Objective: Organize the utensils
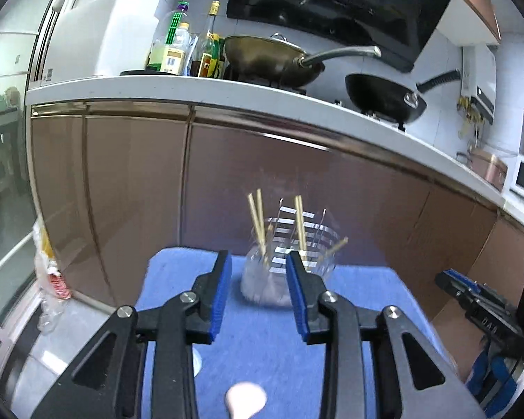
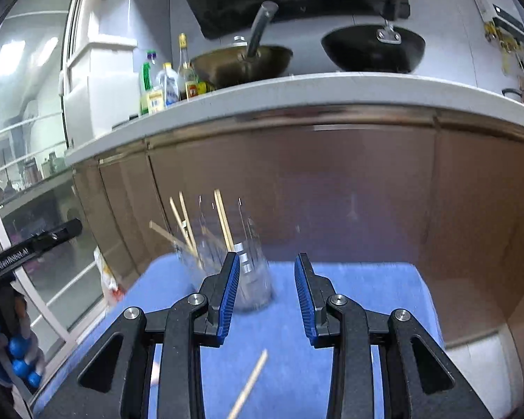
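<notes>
Wooden chopsticks (image 1: pixel 258 223) are standing in a clear holder (image 1: pixel 283 272) just ahead of the left claw (image 1: pixel 259 286), released and empty. Right claw (image 2: pixel 267 291) is gaping too, one loose chopstick (image 2: pixel 249 384) lying on the blue worktop (image 2: pixel 366 279) beneath it.

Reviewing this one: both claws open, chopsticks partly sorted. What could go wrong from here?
1. The clear holder looks light and stands near the blue mat's far edge; a nudge from the left claw might tip it.
2. Chopsticks lean outward; inserting another may knock them out.
3. The loose chopstick lies flat under the right claw, so it may be hard to pinch.
</notes>
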